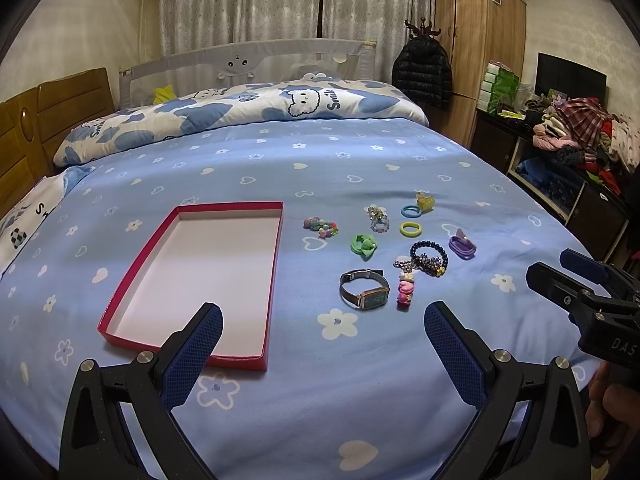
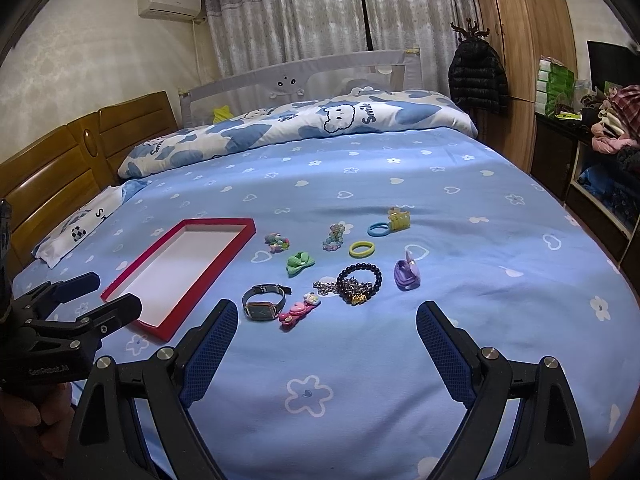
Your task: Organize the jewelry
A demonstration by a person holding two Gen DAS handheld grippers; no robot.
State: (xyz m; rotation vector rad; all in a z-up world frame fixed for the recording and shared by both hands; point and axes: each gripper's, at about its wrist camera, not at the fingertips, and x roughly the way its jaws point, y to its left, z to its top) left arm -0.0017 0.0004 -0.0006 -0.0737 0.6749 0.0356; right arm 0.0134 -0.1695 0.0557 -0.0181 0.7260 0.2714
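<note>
**Both grippers wide open, jewelry waiting on the bed**

The left gripper (image 1: 323,322) hangs with fingers spread and empty over the near rim of the red tray (image 1: 120,286); the right gripper (image 2: 327,320) gapes too, just short of the wristwatch (image 2: 265,304). Every piece lies on the blue bedsheet (image 2: 400,360), right of the tray. The watch looks light but slick at its face, so pinch the looped strap. The dark bead bracelet (image 2: 360,276) looks floppy; the soft sheet may give under the fingers.
</note>
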